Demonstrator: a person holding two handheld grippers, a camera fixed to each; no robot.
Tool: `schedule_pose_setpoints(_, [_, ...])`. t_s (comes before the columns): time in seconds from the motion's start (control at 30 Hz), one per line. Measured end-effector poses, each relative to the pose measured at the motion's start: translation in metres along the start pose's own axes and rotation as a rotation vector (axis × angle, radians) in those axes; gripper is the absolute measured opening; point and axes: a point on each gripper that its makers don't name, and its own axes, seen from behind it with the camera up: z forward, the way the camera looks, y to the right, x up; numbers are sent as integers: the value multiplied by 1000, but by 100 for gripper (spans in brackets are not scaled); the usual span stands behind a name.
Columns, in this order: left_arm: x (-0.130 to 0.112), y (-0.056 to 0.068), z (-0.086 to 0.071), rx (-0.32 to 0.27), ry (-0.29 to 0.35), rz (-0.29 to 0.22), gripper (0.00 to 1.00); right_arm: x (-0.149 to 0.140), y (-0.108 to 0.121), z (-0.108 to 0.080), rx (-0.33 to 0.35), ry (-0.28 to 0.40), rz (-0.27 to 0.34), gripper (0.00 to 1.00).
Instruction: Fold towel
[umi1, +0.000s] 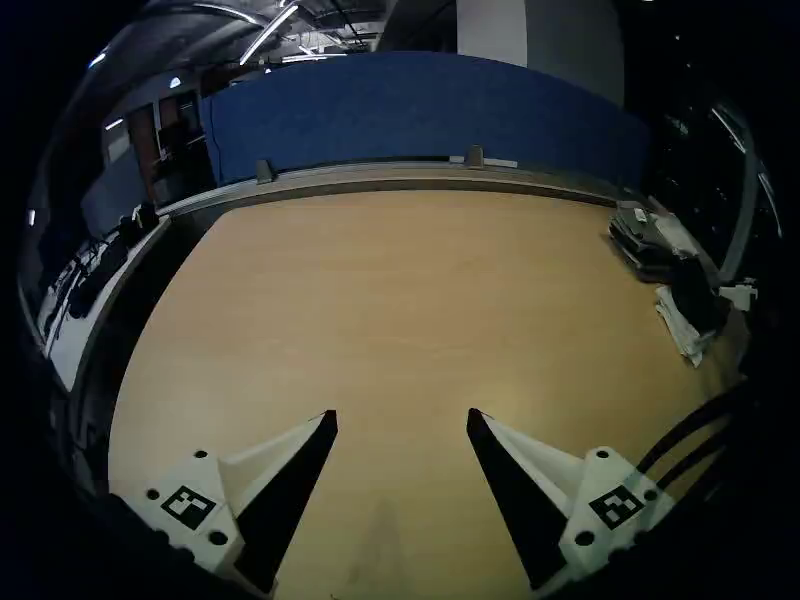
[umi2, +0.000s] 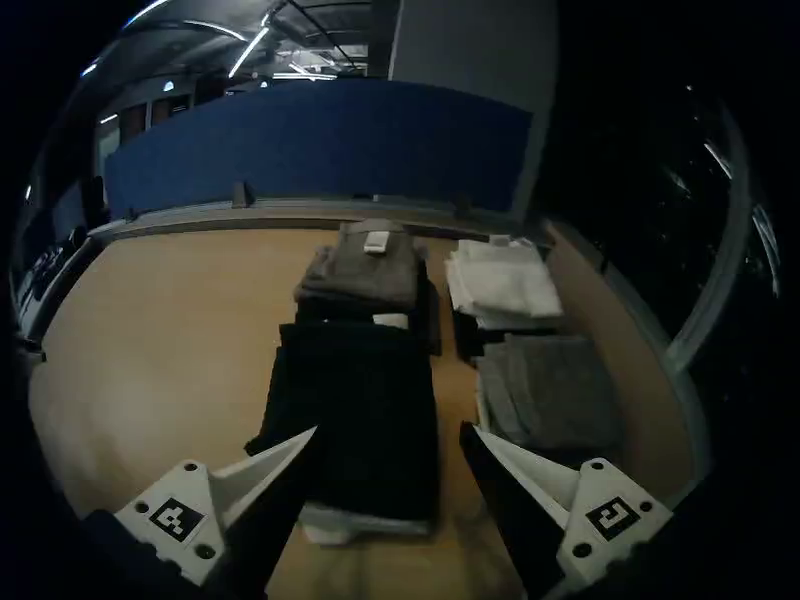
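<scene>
The left tongs (umi1: 400, 412) are hanging wide open over the bare table (umi1: 400, 290), holding nothing. The right tongs (umi2: 387, 427) are open too, hovering over a black towel (umi2: 360, 390) that is lying on a pile. Other folded towels (umi2: 548, 390) are sitting beside it. I think the picking-up step is starting. Next, the right tongs should go down and pinch the black towel's edge.

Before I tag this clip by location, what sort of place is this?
Probably an office or lab workspace: a long wooden desk backed by a blue partition screen, strip lights on an exposed ceiling, and folded towels stacked on the desk.
</scene>
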Motion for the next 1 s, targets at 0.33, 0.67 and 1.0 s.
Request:
schedule_pose_setpoints(0.33, [-2, -7, 0, 16, -7, -8, 97, 31, -12, 30, 30, 20, -19, 100])
schedule_pose_setpoints(0.67, [-5, -14, 1, 34, -13, -18, 97, 44, -24, 54, 58, 19, -24, 100])
schedule_pose_setpoints(1.0, [-7, -15, 1, 47, -21, -21, 97, 30, -26, 83, 62, -19, -20, 100])
